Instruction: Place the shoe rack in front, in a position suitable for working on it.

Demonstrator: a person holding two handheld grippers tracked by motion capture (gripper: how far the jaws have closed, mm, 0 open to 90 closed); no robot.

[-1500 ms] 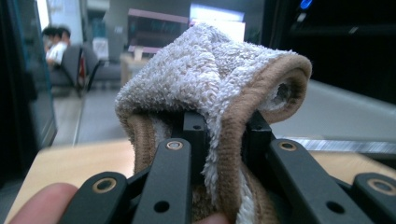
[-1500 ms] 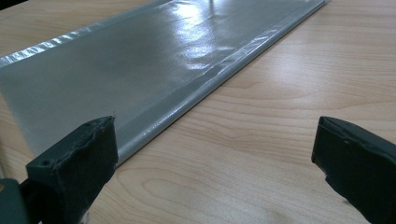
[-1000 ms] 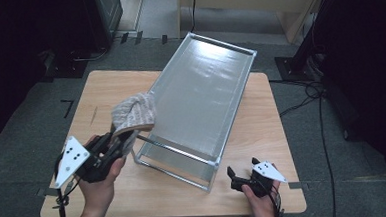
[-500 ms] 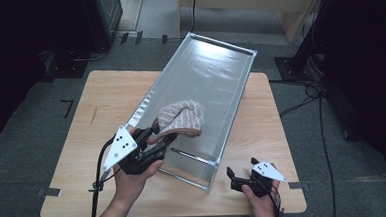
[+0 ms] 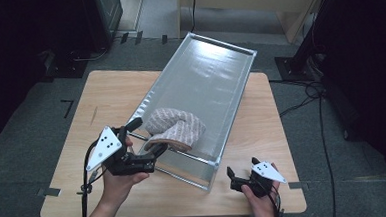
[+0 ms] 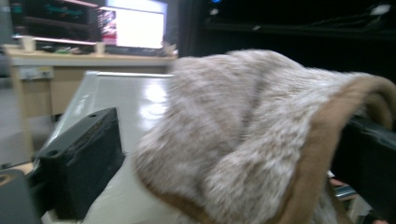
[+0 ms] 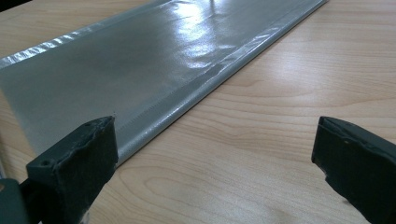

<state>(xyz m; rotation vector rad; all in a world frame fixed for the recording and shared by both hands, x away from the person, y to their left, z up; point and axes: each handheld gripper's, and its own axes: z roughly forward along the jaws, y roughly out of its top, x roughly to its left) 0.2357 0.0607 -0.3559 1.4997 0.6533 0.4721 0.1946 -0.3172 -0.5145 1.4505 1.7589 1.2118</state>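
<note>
One wooden table [image 5: 105, 98] ringed by grey carpet, steel tray [image 5: 214, 72] laid across it, left gripper [image 5: 143, 141] just spread wide around furry slipper [image 5: 174, 127], right gripper [image 5: 242, 176] held agape, empty.

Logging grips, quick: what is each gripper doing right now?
Left gripper: jaws just opened, furry slipper between them, released over the tray.
Right gripper: open, holding nothing.

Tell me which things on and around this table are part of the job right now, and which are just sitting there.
Part of the job:
- fuzzy slipper, lying in the tray
- metal tray
- left tongs, jaws just opened, slipper between them

Just sitting there:
- right tongs, open, resting on the table
- cables on the floor
- tape strip by the table
</note>
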